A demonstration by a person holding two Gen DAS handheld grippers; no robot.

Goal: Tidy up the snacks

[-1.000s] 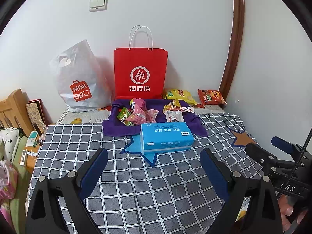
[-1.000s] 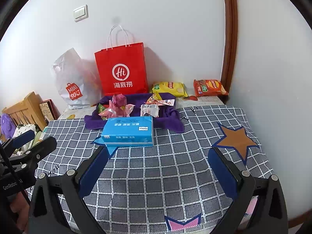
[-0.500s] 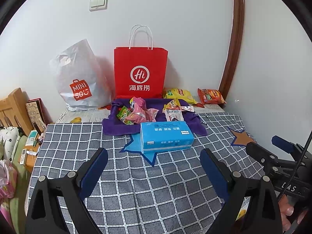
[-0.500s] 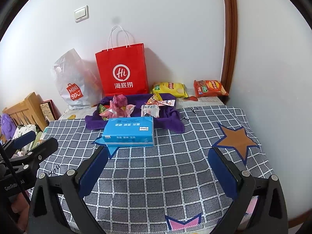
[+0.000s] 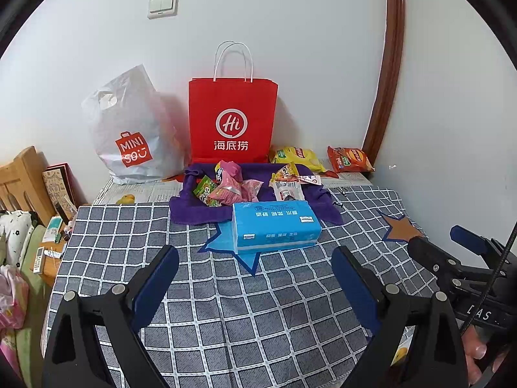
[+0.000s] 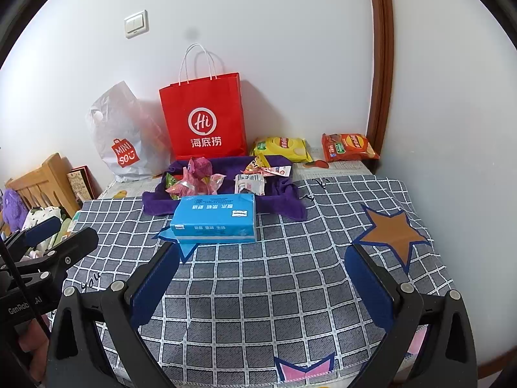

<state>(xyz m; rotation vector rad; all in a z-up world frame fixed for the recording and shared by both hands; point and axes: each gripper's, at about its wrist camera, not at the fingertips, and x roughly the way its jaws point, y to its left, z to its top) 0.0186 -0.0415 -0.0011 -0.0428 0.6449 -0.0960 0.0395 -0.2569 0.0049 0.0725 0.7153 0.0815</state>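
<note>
A grey checked tablecloth (image 5: 258, 307) with star patches covers the table against a white wall; a blue tissue pack (image 5: 274, 226) lies on it, just in front of a rumpled purple cloth (image 5: 194, 215); a red paper bag (image 5: 232, 123) with white handles stands upright at the wall, a white Miniso plastic bag (image 5: 132, 129) beside it; a light switch (image 5: 162, 4) sits above; a brown door frame (image 5: 386, 74) runs down at right; a wooden headboard (image 5: 22, 177) shows at left.
</note>
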